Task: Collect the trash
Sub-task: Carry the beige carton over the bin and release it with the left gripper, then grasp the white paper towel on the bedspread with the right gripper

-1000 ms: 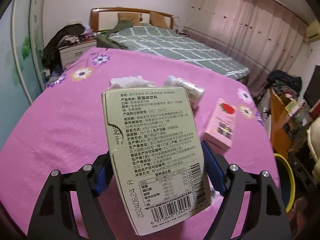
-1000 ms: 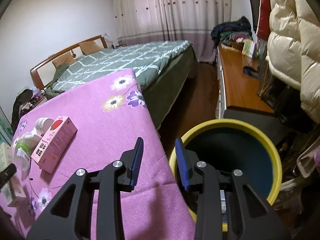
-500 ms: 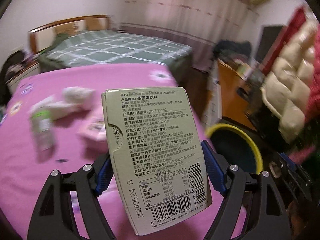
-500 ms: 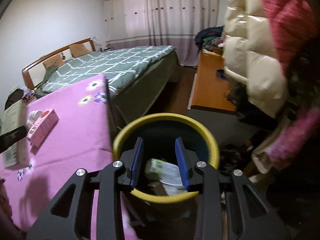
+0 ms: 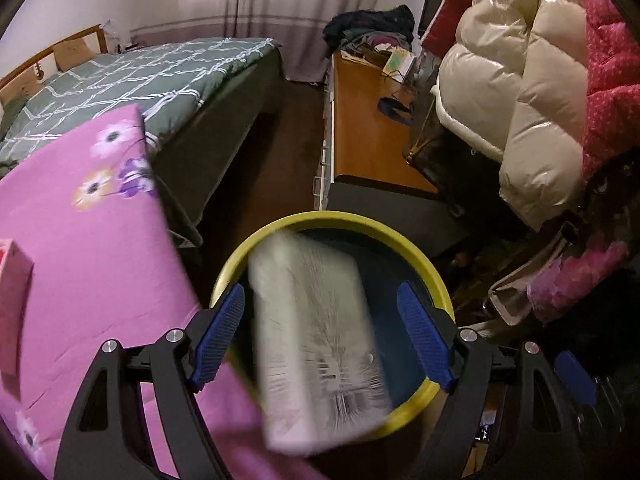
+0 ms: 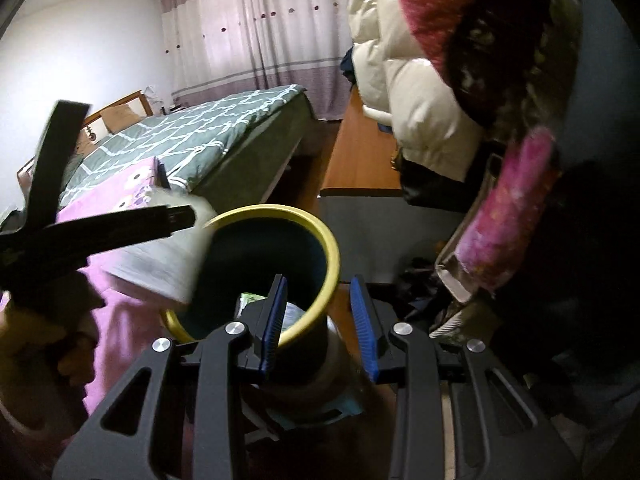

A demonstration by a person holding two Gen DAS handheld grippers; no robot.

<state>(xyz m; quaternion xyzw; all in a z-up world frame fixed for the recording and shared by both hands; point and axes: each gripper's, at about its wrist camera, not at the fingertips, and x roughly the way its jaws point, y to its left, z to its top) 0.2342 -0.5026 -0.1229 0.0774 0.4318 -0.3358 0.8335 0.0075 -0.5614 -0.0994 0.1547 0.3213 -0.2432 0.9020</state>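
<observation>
A pale green drink carton [image 5: 316, 340], motion-blurred, hangs free between the spread jaws of my left gripper [image 5: 322, 336], over the mouth of a dark bin with a yellow rim [image 5: 434, 276]. Neither blue pad touches it. In the right wrist view the same carton [image 6: 160, 264] is at the bin's rim [image 6: 334, 256], under the left gripper [image 6: 100, 232]. My right gripper [image 6: 320, 320] is open and empty, straddling the near wall of the bin. Some trash [image 6: 250, 300] lies inside the bin.
The pink flowered tabletop [image 5: 80, 240] lies left of the bin with a pink box [image 5: 12, 304] on it. A green bed [image 5: 140, 76], a wooden desk [image 5: 368, 120] and hanging puffy coats [image 5: 520, 80] surround the bin.
My left gripper swung right from the table to over the bin and opened, letting go of the carton, which is falling. My right gripper moved closer to the bin's rim.
</observation>
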